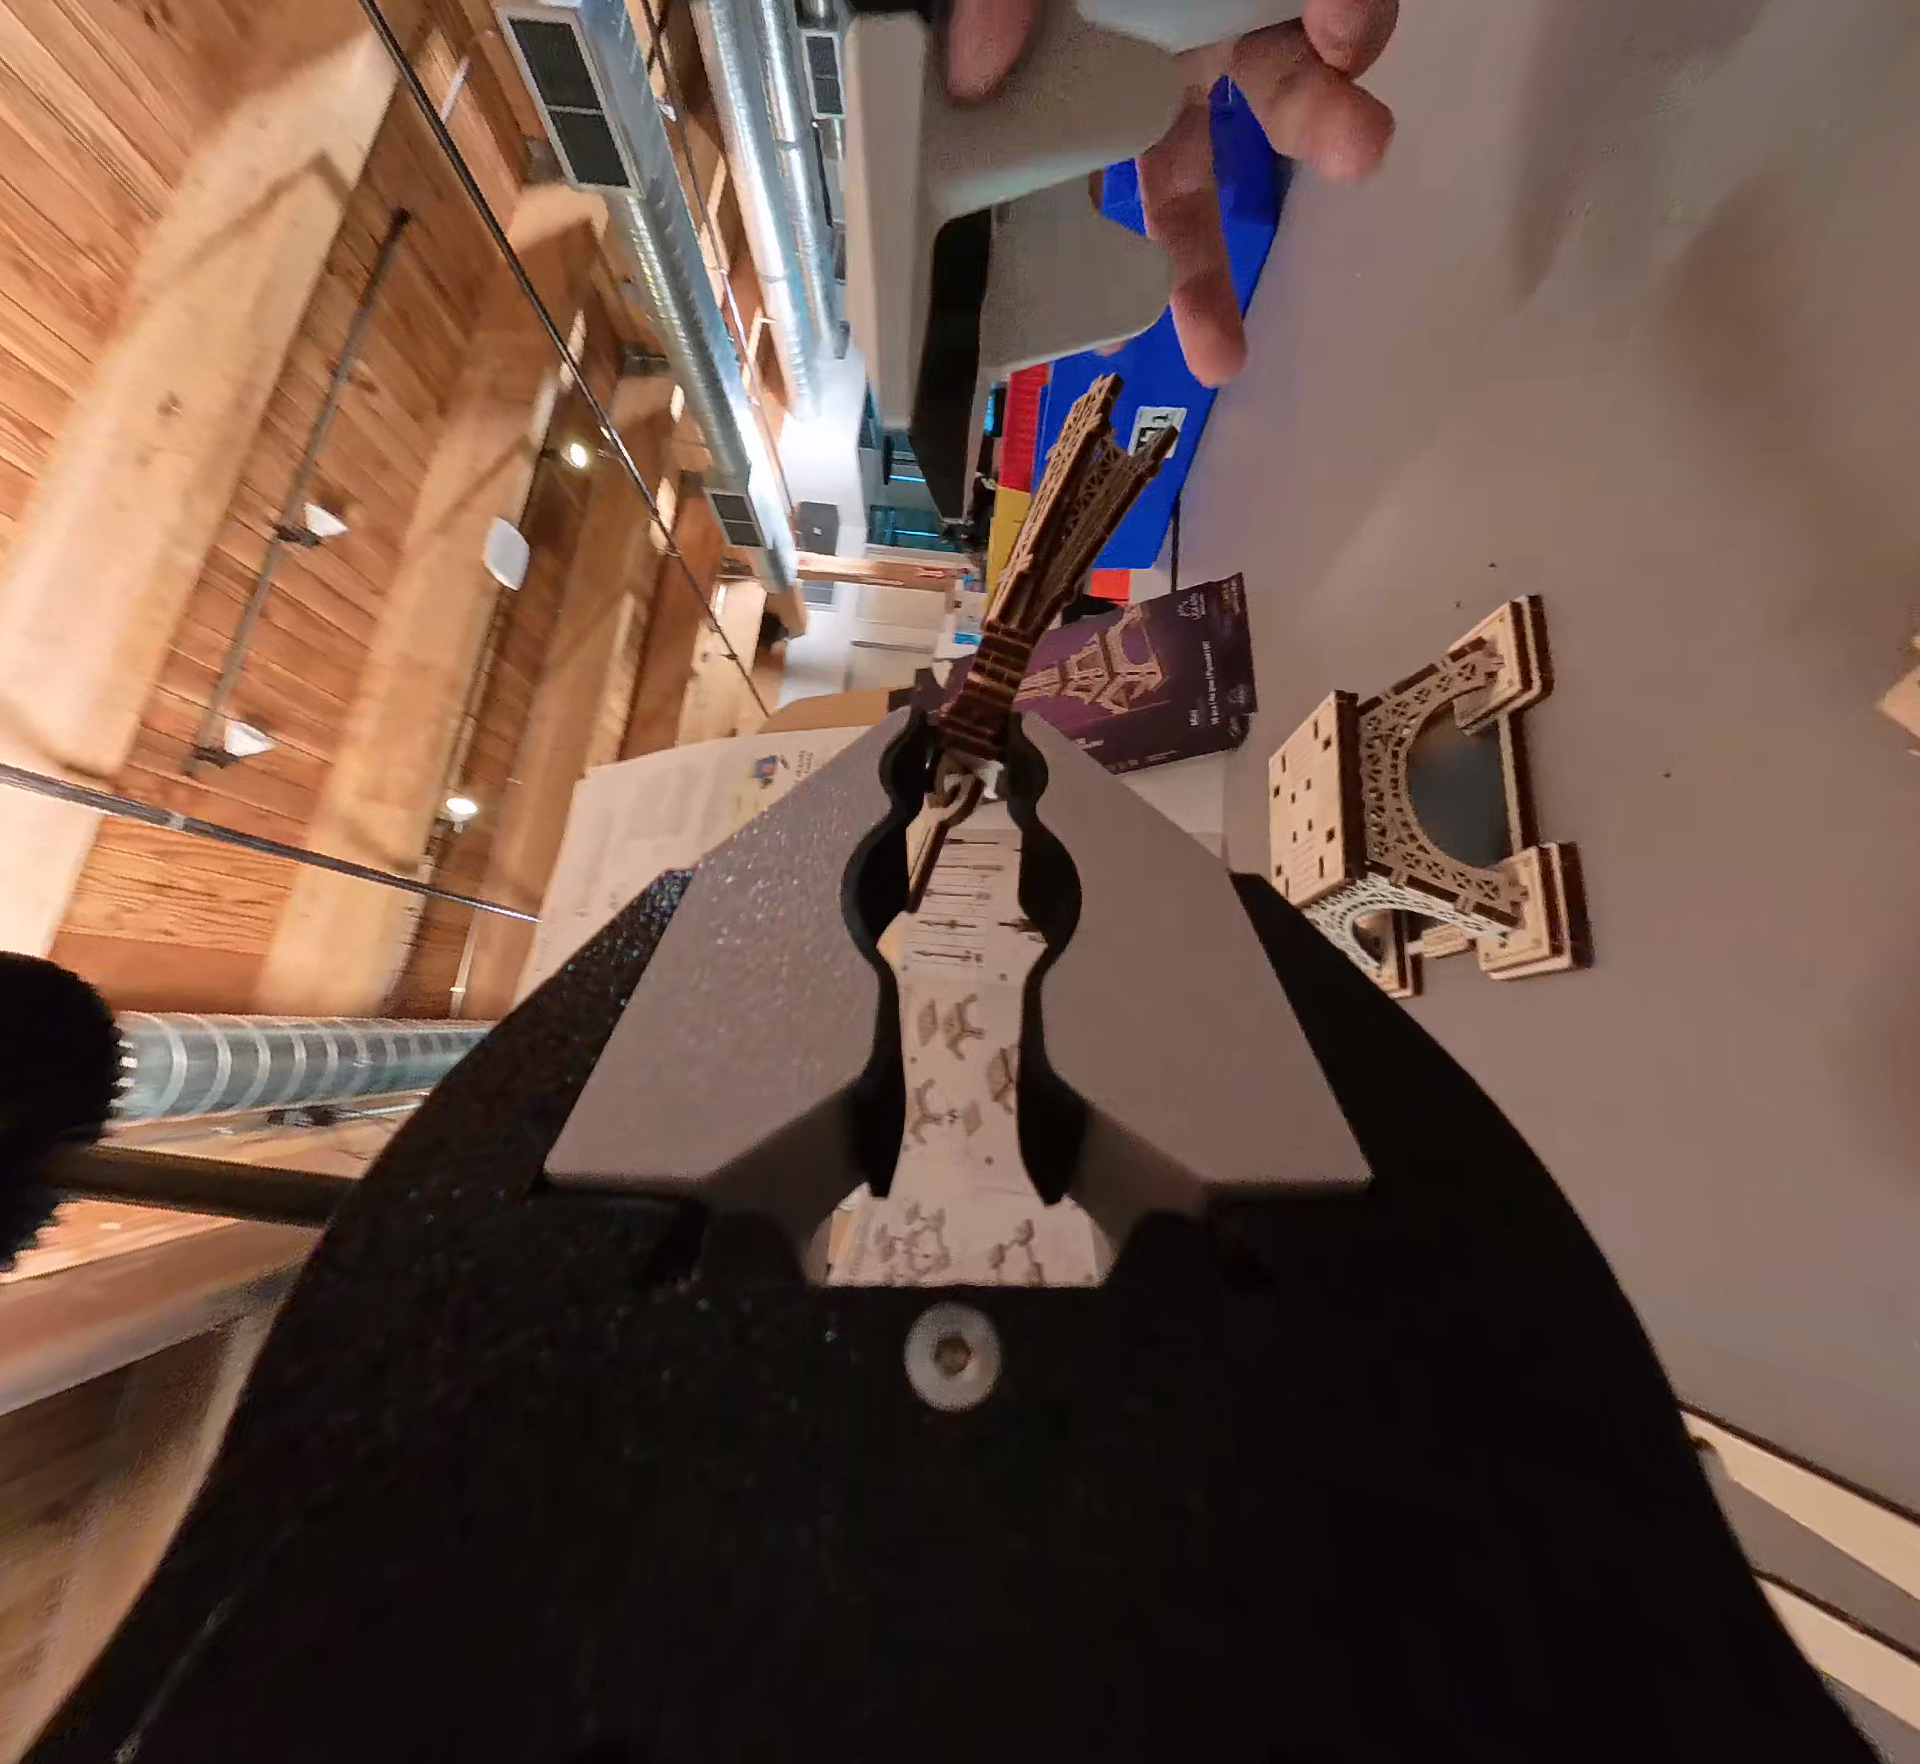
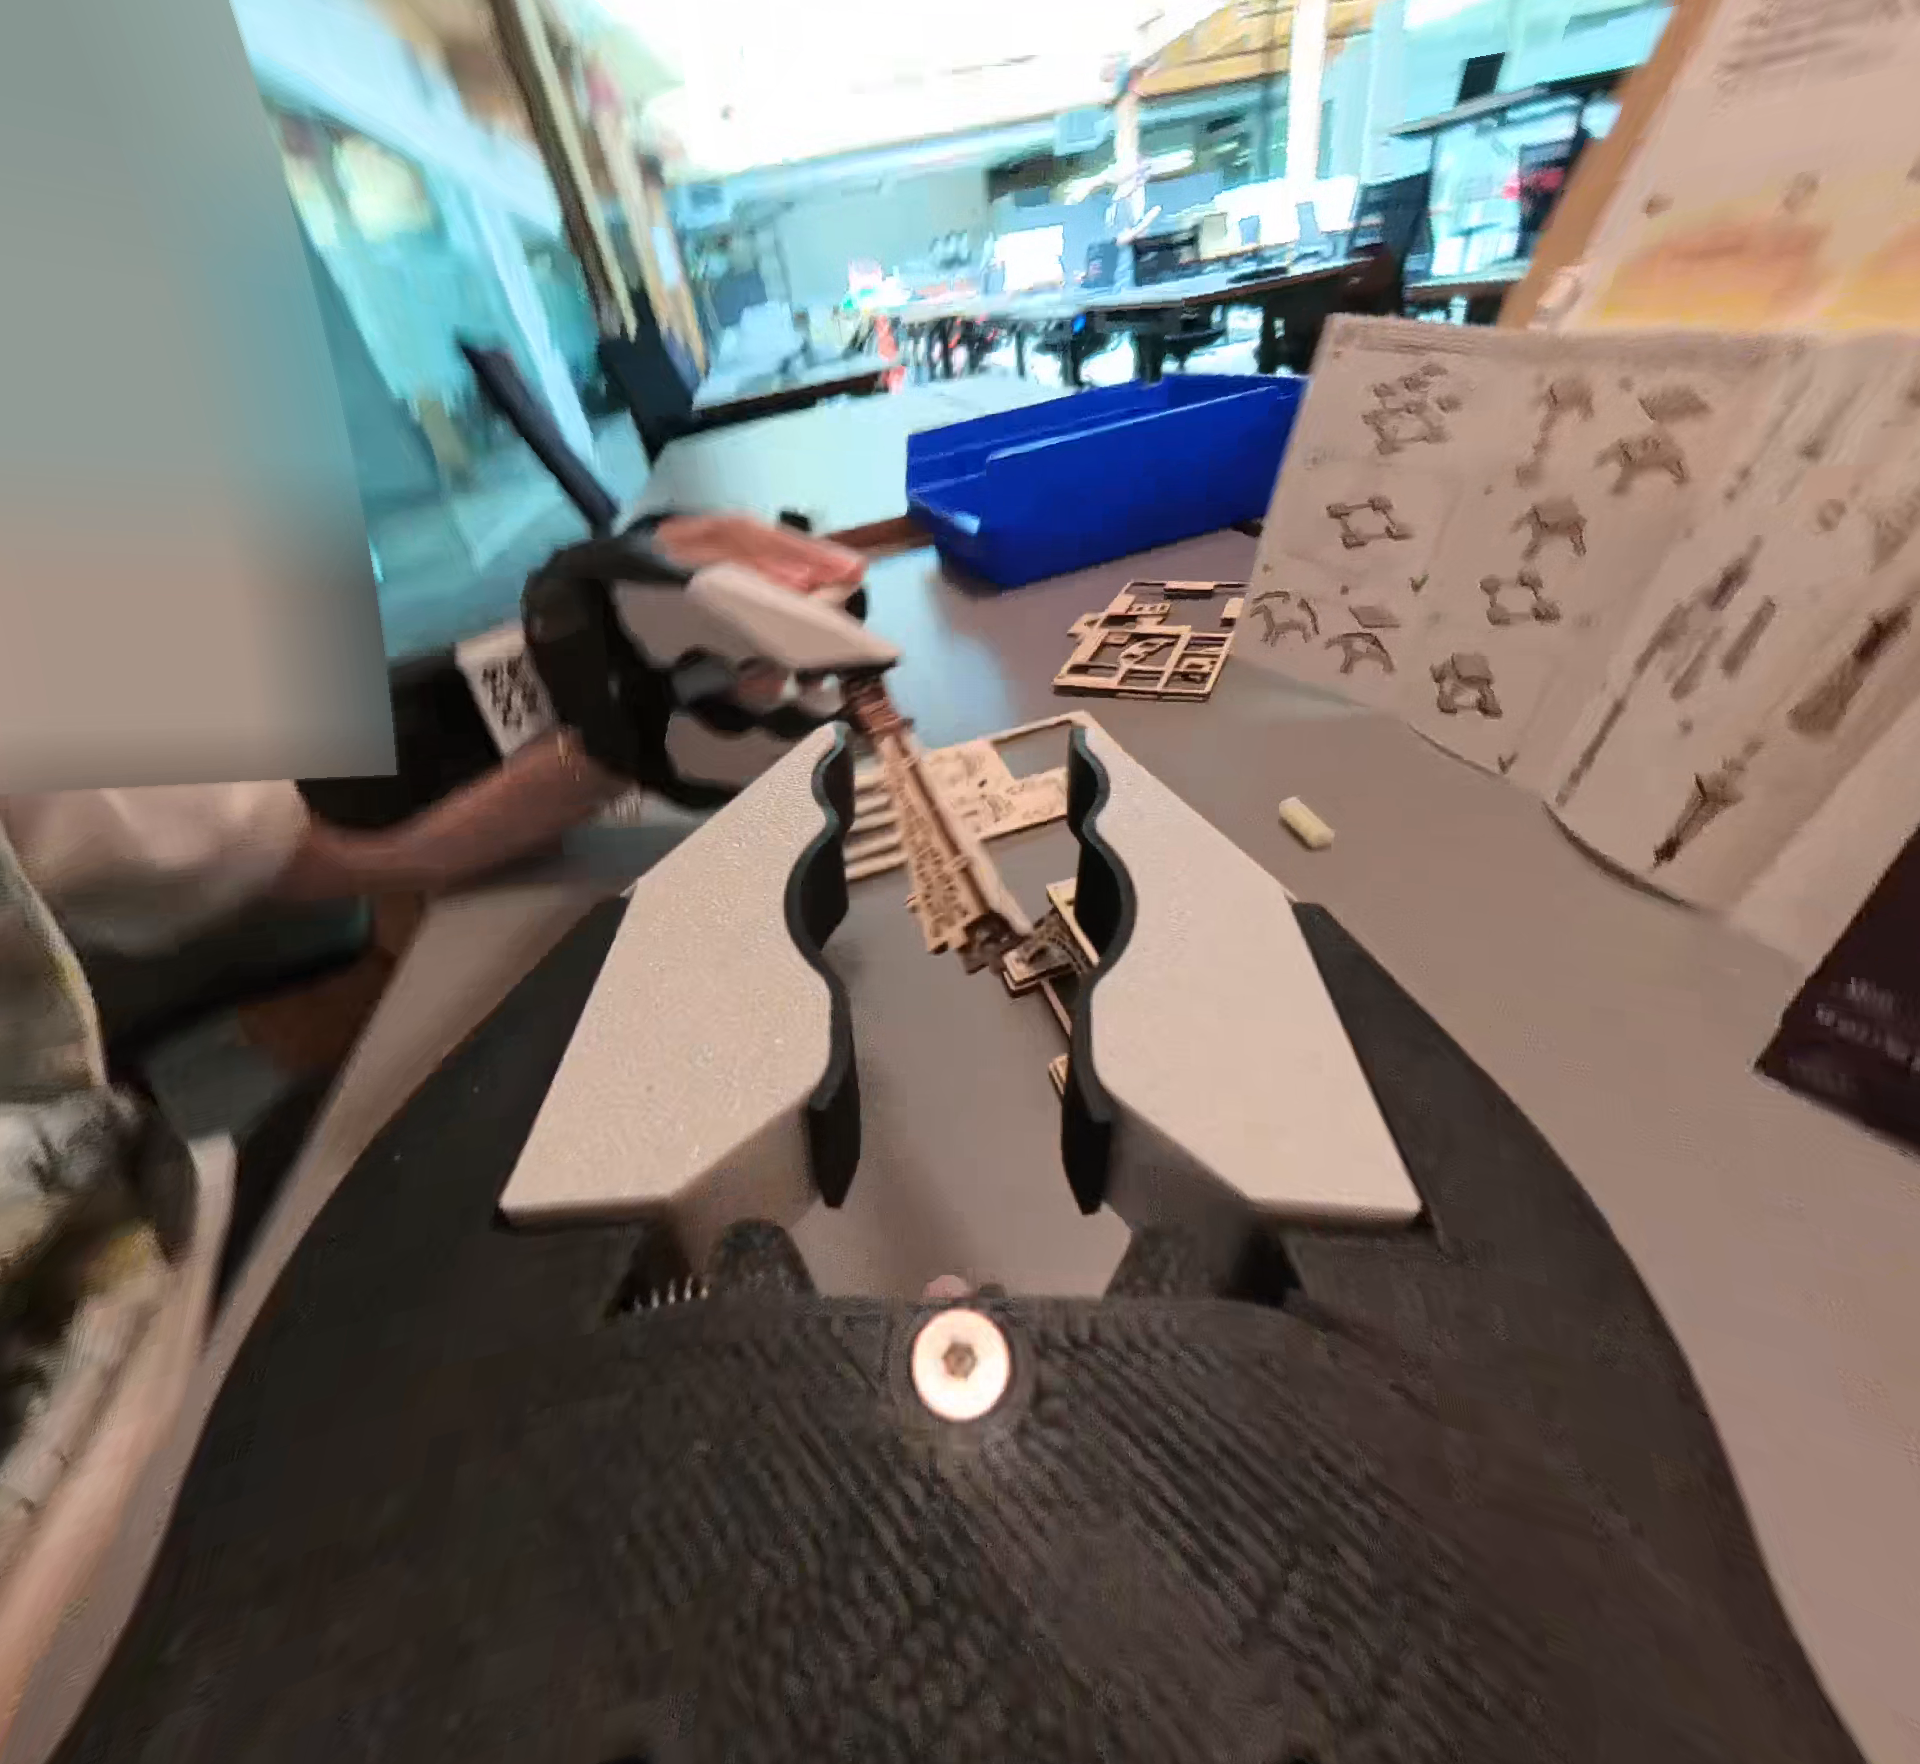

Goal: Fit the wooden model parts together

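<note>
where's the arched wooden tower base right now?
In the left wrist view, the arched wooden tower base sits on the grey table, apart to the right of the left gripper, which grips the slender wooden spire section.

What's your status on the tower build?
Left gripper shut on wooden spire. Right gripper open, spire between its fingers. Arched tower base waits on table, path clear.

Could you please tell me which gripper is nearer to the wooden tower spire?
Left. The left gripper is shut on the narrow end of the wooden tower spire; the right gripper is open, its fingers either side of the spire's wider end without gripping it.
</note>
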Available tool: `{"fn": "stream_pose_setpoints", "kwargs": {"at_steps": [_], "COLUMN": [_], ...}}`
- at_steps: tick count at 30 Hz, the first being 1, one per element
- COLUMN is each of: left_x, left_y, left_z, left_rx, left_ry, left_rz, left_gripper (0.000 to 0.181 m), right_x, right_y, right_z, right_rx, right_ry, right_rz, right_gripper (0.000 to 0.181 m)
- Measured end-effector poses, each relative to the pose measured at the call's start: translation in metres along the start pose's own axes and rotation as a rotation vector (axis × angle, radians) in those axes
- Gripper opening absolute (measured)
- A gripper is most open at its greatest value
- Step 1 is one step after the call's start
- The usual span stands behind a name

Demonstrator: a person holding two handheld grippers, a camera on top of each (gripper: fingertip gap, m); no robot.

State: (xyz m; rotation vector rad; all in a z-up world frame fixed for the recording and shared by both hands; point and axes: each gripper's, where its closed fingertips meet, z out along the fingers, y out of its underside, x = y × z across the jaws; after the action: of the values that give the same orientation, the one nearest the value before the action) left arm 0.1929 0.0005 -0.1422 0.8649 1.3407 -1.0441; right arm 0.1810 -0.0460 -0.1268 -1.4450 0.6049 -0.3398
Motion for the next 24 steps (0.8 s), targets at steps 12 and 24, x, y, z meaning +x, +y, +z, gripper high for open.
{"fn": "stream_pose_setpoints", "kwargs": {"at_steps": [12,24], "left_x": [0.001,0.004], "left_y": [-0.034,-0.031], "left_z": [0.000,0.001], "left_rx": [0.072,0.073], "left_ry": [-0.064,-0.018], "left_rz": [0.218,0.140], "left_gripper": [0.012,0.013], "right_x": [-0.010,-0.028], "right_y": [0.036,0.042], "right_z": [-0.007,-0.003], "right_rx": [-0.219,-0.272], "right_ry": [-0.130,-0.153], "right_rz": [0.143,-0.335], "right_gripper": [0.044,0.016]}}
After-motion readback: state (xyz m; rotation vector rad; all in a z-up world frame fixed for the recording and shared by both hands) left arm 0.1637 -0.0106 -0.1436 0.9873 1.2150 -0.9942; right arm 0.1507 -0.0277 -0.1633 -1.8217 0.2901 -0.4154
